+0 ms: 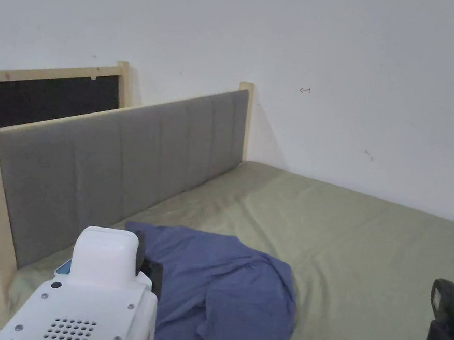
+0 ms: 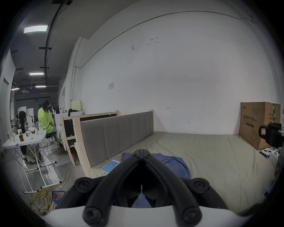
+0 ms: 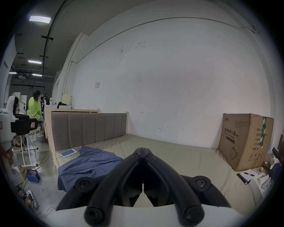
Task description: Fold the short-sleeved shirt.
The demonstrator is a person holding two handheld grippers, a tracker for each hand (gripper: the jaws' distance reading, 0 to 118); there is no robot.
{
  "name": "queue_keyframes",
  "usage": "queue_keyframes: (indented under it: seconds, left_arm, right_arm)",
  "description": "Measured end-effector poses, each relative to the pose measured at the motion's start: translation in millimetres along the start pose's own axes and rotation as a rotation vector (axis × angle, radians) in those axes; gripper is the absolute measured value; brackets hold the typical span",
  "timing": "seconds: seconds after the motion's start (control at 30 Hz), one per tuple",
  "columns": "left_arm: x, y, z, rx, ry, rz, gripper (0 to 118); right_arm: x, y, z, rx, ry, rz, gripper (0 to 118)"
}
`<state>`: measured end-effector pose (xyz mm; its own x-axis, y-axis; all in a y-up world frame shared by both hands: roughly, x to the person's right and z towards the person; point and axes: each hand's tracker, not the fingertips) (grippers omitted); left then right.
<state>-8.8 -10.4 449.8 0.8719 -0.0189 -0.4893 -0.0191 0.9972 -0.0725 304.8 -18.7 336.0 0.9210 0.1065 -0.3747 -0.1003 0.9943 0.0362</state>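
A crumpled blue short-sleeved shirt [image 1: 226, 288] lies on the olive bed sheet near the grey headboard, close to the bed's near edge. It also lies there in the left gripper view as the shirt [image 2: 173, 162] and in the right gripper view as the shirt [image 3: 90, 164]. My left gripper [image 2: 141, 151] hovers above the shirt with its jaws shut and nothing between them; its white body [image 1: 94, 297] is at the lower left. My right gripper [image 3: 142, 149] is shut and empty over bare sheet to the shirt's right, seen as a black part [image 1: 448, 328] at the right edge.
A grey padded headboard [image 1: 116, 169] with wooden posts runs along the left. A phone [image 2: 110, 166] on a cable lies by the headboard. A large cardboard box [image 3: 244, 141] stands at the bed's far right, with a notebook and pen near it. People sit at white tables beyond the bed.
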Motion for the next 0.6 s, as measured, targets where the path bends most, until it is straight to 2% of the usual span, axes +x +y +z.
queue_keyframes:
  seconds: [0.2, 0.27, 0.37, 0.43, 0.47, 0.5, 0.53, 0.57, 0.6]
  left_arm:
    - [7.4, 24.4, -71.5, -0.035, -0.041, -0.066, 0]
    - [10.0, 31.7, -115.8, -0.114, -0.12, -0.083, 0]
    - [20.2, 22.2, -207.9, -0.38, -0.275, -0.127, 0]
    - [35.1, -4.3, -274.3, -0.697, -0.358, -0.191, 0]
    - [43.3, -23.2, -303.0, -0.799, -0.406, -0.183, 3]
    - [49.4, -41.8, -323.6, -0.872, -0.427, -0.176, 17]
    - [55.2, -60.6, -345.4, -0.96, -0.43, -0.162, 54]
    - [60.1, -77.4, -364.6, -1.029, -0.434, -0.155, 86]
    - [64.7, -95.4, -377.6, -1.066, -0.439, -0.138, 109]
  right_arm:
    - [19.9, -5.7, -10.4, -0.038, -0.029, -0.014, 0]
    - [27.6, -9.7, -20.2, -0.069, -0.035, -0.008, 0]
    - [38.2, -19.7, -37.6, -0.119, -0.049, -0.025, 0]
    - [44.8, -28.0, -49.6, -0.172, -0.065, -0.062, 0]
    - [48.3, -33.7, -56.4, -0.204, -0.064, -0.089, 0]
    - [50.8, -39.7, -64.0, -0.239, -0.048, -0.111, 0]
    - [54.0, -47.4, -71.6, -0.285, -0.03, -0.128, 0]
    - [56.0, -55.6, -78.3, -0.332, -0.024, -0.134, 0]
    - [57.4, -63.5, -84.2, -0.376, -0.023, -0.135, 0]
